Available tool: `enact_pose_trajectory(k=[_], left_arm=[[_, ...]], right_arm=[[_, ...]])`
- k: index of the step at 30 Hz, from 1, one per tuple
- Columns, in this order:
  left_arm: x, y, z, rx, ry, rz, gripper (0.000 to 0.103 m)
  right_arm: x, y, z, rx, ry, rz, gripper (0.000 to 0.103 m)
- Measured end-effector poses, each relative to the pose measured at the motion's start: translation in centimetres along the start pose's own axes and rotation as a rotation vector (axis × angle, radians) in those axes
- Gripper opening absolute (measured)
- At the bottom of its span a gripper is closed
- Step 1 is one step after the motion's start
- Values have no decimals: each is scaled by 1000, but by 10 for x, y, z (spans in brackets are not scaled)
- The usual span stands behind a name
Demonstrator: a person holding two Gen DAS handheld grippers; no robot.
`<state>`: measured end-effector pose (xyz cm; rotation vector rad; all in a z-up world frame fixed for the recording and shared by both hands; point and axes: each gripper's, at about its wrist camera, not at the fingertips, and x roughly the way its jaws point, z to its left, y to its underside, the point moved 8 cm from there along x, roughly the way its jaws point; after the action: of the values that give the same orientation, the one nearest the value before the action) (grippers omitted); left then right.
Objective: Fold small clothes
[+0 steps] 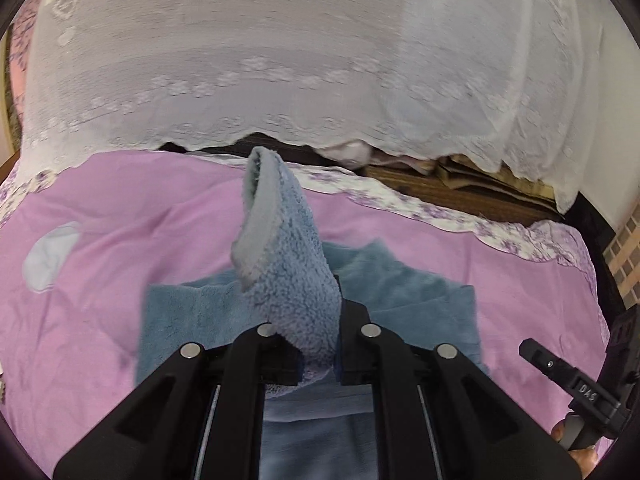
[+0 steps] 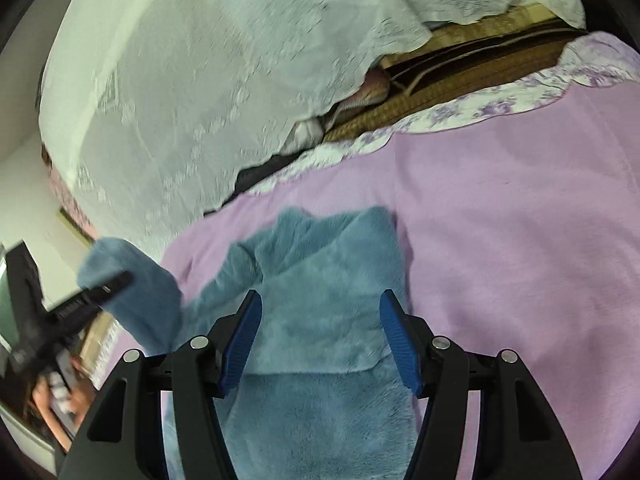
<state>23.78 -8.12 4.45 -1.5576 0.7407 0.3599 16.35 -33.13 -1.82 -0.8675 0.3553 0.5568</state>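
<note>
A small fluffy blue garment (image 2: 320,288) lies on a pink bedspread (image 2: 520,260). My left gripper (image 1: 318,356) is shut on one sleeve (image 1: 280,264) of it and holds that sleeve lifted, cuff pointing up. The rest of the garment (image 1: 408,288) lies flat beneath. In the right wrist view the lifted sleeve (image 2: 132,288) shows at the left with the left gripper (image 2: 104,288) clamped on it. My right gripper (image 2: 320,336) is open and empty, hovering over the garment's body, its blue pads (image 2: 240,336) on either side.
A white lace cloth (image 1: 300,60) hangs over furniture beyond the bed. A dark wooden edge (image 1: 460,196) with folded fabric sits under it. A pale patch (image 1: 50,256) marks the bedspread at the left. The right gripper (image 1: 568,380) shows at the lower right.
</note>
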Motion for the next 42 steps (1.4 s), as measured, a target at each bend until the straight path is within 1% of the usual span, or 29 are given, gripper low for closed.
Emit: enact_pose_trajectory(k=[4,6,10,13,18,21,23,24,25,26,27,28,31,33,38,39,41,42], left_arm=[[15,1,-44,32,29,3,9],[23,2,-64,50,42,9,9],[45,17,-102,96,59,33,9],[62,30,-116,107,67,66,9],[88,51,-124,120,72,121,8],[101,65,-126,122,104,171,9],[104,72,-126,134,115,194,12],[103,76,-126,146,117,202,20],[101,77,-125,155,120,204,33],[98,78,-124,166,120,198,38],[93,77,-122,175,117,187,47],[85,76,-117,186,111,170,52],[68,73,-98,186,108,147,59],[58,70,-76,165,86,133,62],[43,65,-18,97,32,115,63],[42,64,-10,90,12,109,64],[42,63,18,82,-74,100,64],[43,63,26,86,-104,101,64]], right_arm=[[-13,-12,-13,62,-27,-29,62],[-18,-16,-20,78,-26,-43,62],[-15,-20,-30,109,-18,-45,62],[-11,-21,-39,137,-14,-42,62],[-9,-23,-50,172,-6,-47,62],[-7,-22,-53,181,-4,-42,62],[-6,-21,-54,184,-1,-38,62],[-5,-21,-55,184,0,-36,62],[-5,-20,-55,182,1,-35,62],[-4,-20,-55,181,2,-33,62],[-4,-20,-54,179,2,-33,62],[-3,-19,-53,176,0,-30,62],[0,-16,-47,160,-6,-17,62],[5,-12,-41,152,-21,3,62],[15,-4,-26,137,-61,41,62],[17,-2,-22,133,-63,46,62],[23,3,-19,126,-52,57,62],[28,6,-18,119,-36,67,62]])
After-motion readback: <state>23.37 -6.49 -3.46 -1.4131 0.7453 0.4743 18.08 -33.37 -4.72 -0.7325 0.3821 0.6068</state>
